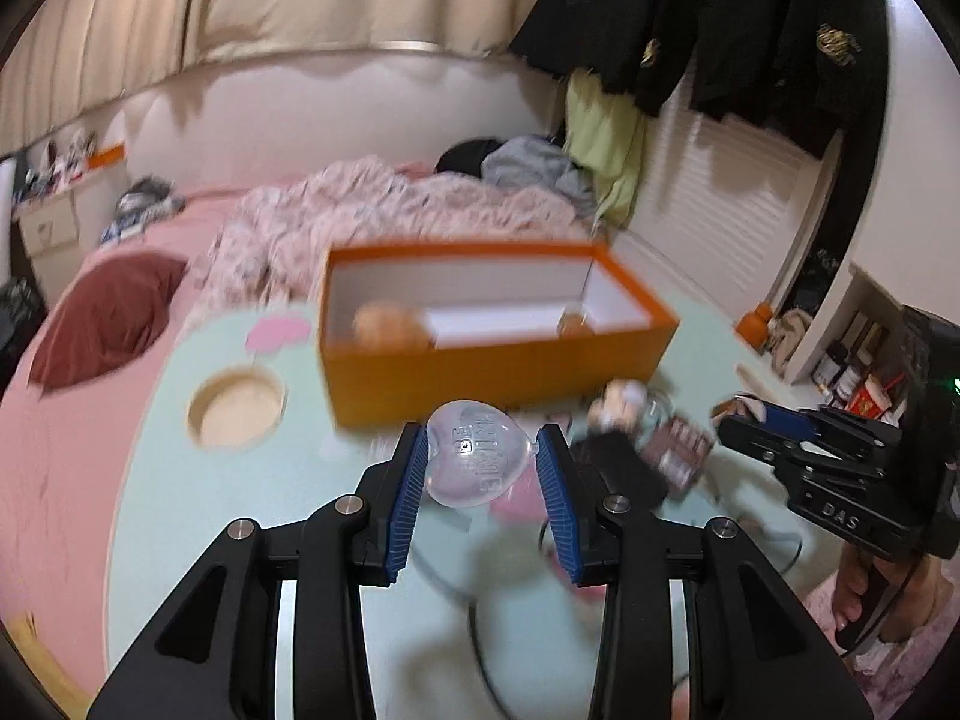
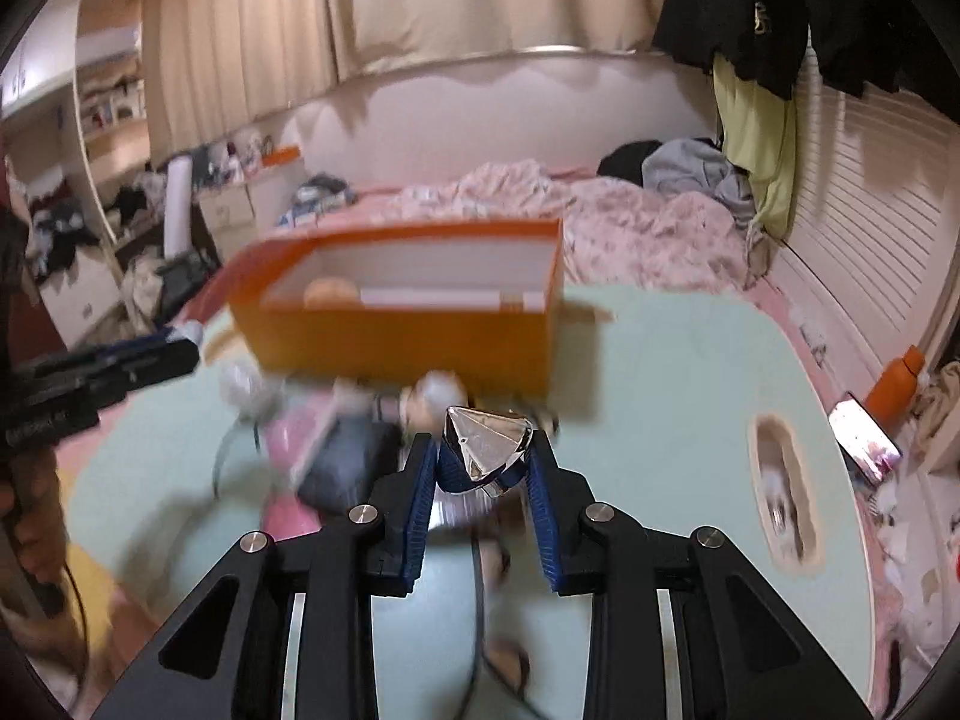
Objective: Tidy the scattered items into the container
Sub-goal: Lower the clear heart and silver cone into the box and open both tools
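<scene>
My left gripper is shut on a clear heart-shaped plastic case, held above the pale green table just in front of the orange box. My right gripper is shut on a shiny silver faceted object and hovers near the box's front wall. The box is open, with a round tan item inside at its left end. Loose items lie on the table in front of the box: a dark pouch, a pink item and a small doll-like figure.
A round hole is cut in the table at the left, an oval one at the right. A cable runs across the table. A bed with a pink quilt lies behind. A phone and an orange bottle sit at the right.
</scene>
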Demonstrator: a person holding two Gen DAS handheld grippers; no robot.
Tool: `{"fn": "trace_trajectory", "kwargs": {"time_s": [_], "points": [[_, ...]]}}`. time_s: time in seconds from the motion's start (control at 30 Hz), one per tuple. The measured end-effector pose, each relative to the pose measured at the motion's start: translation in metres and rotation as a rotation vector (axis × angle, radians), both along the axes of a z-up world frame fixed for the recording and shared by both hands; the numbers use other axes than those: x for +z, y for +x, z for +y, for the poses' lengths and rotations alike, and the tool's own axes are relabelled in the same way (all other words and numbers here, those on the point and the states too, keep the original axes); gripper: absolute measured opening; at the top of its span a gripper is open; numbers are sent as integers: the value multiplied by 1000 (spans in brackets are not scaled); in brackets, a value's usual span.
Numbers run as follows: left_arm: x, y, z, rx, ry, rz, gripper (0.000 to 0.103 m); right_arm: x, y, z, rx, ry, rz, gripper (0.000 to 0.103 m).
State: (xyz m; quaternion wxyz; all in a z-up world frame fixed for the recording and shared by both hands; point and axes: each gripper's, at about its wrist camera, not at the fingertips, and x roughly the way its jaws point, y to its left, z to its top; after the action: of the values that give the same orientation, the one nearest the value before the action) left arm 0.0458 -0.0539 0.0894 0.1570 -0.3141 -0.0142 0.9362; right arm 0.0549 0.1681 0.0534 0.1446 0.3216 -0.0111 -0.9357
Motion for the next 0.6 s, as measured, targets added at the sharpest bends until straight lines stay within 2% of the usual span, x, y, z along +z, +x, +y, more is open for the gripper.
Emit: {"fn": "trace_trajectory", "kwargs": {"time_s": [0.1, 0.23, 0.43, 0.6], "points": [[17, -21, 6, 17, -19, 53, 39, 16, -27, -7, -13, -11, 35, 28], [33, -53, 14, 33, 13, 101, 39, 28, -70, -20, -37, -30, 30, 28], [10, -111, 16, 81, -8, 107, 39, 14, -127, -41, -104, 12, -43, 29], [-14, -129, -8, 78, 143, 8, 39, -5, -142, -53, -105, 67, -64, 29]]}}
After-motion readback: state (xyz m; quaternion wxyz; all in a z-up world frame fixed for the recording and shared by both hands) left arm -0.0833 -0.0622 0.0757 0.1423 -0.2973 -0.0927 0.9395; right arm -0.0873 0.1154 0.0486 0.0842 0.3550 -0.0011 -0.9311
